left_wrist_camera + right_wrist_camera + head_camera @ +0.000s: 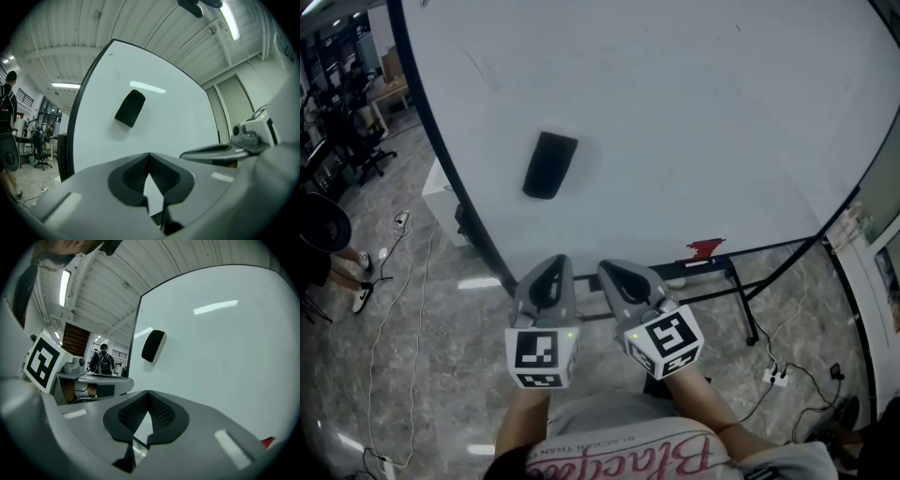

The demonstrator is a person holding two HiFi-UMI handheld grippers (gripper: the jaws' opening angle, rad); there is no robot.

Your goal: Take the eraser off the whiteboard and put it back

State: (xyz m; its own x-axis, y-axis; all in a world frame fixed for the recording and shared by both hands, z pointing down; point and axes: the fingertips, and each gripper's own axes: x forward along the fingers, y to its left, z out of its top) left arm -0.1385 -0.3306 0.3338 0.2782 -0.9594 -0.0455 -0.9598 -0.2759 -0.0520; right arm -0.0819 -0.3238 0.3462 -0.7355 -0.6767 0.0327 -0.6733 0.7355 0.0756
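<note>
Sticking to the whiteboard, maybe by a magnet, the eraser sits alone, with the left gripper and right gripper closed, empty, below it.

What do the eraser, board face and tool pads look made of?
Eraser: black, matte, rounded shell, likely plastic or foam; can't tell which.
Whiteboard: glossy white coated face, mirrors the ceiling lights; dark frame, probably metal.
Left tool pads: black, finely ribbed, matte, looks like rubber; body is smooth grey plastic.
</note>
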